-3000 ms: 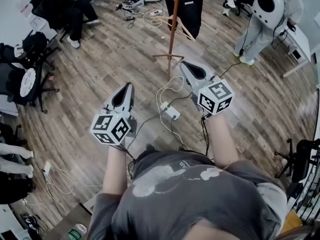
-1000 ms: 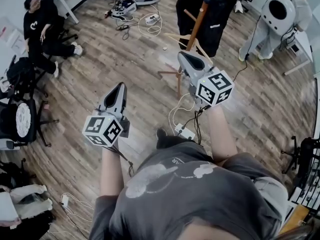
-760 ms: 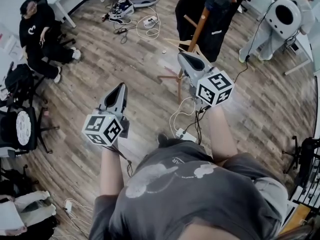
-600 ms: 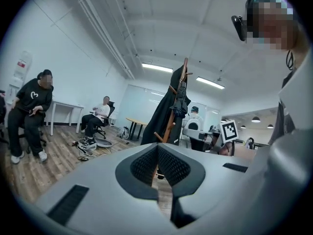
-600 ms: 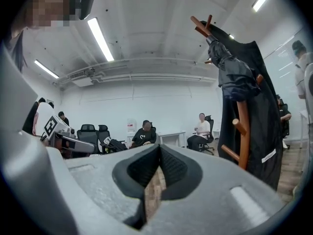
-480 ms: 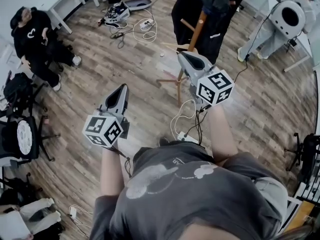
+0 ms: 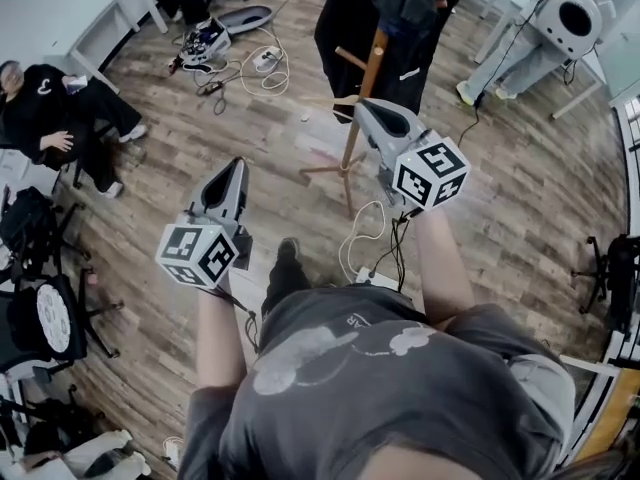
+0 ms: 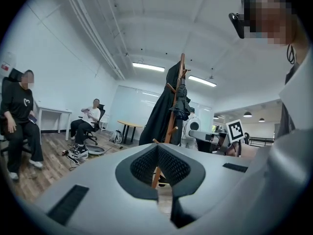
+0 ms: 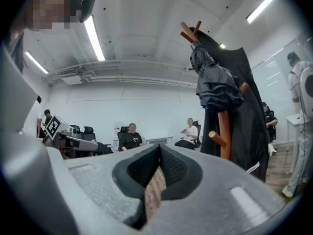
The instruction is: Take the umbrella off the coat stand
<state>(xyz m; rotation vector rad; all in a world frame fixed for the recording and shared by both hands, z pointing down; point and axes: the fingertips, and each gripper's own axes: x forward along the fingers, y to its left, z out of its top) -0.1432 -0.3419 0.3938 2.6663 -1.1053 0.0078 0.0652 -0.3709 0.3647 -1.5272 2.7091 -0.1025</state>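
A wooden coat stand rises from the plank floor ahead of me. A dark folded umbrella hangs from its top pegs, with a long black coat behind it. The left gripper view shows the umbrella high on the pole. My right gripper is held level close to the stand, below the umbrella, jaws shut and empty. My left gripper is farther left and back from the stand, also shut with nothing in it.
White cables and a power strip lie on the floor by my feet. A seated person and office chairs are at the left. Shoes and cords lie beyond. A person in white stands at the upper right.
I have walked closer to the coat stand. Both grippers have moved forward toward it, and the stand's pole now stands just beyond the right gripper's tip. Both jaws stay shut.
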